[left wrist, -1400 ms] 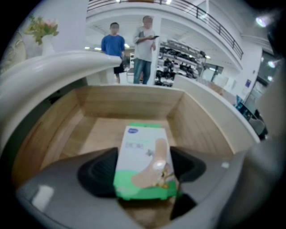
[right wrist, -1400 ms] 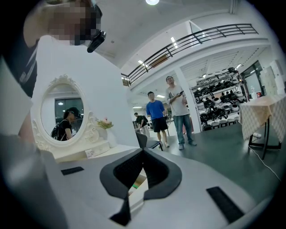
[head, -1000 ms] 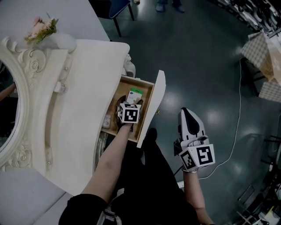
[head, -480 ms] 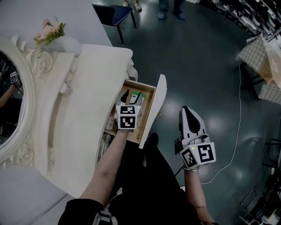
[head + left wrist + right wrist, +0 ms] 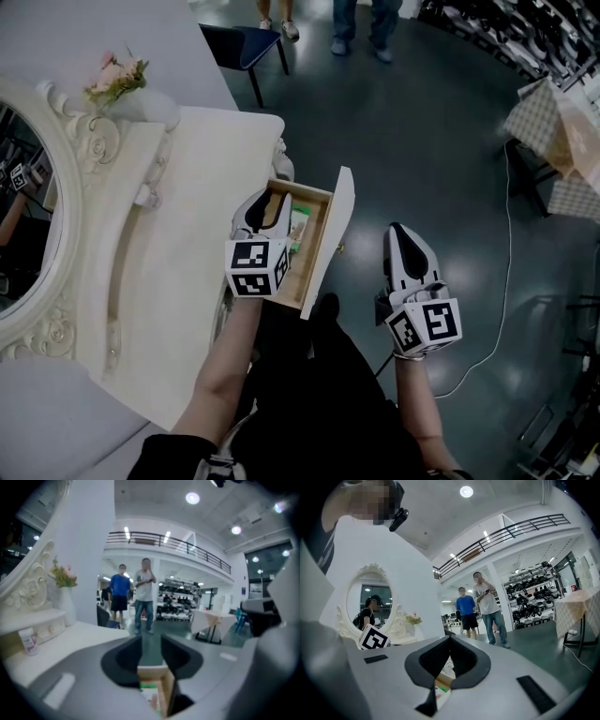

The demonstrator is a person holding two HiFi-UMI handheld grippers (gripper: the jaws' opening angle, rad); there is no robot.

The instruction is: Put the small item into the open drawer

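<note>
The wooden drawer (image 5: pixel 315 193) stands pulled out from the white vanity. The small item, a green and white pack (image 5: pixel 299 228), lies inside it, and also shows below the jaws in the left gripper view (image 5: pixel 151 686). My left gripper (image 5: pixel 270 199) hovers over the drawer's left side, next to the table edge. Its jaws are closing, with a narrow gap and nothing between them (image 5: pixel 151 644). My right gripper (image 5: pixel 399 231) hangs over the floor to the right of the drawer front, shut and empty (image 5: pixel 450 639).
The white vanity top (image 5: pixel 187 244) carries an ornate mirror (image 5: pixel 19 216), a flower vase (image 5: pixel 120 82) and a small bottle (image 5: pixel 145 196). A chair (image 5: pixel 242 39) and two standing people (image 5: pixel 361 19) are beyond. A cable (image 5: pixel 506 272) runs over the dark floor.
My left gripper has risen out of the drawer and drifted left toward the table edge, with the pack left lying inside. The right gripper has stayed put.
</note>
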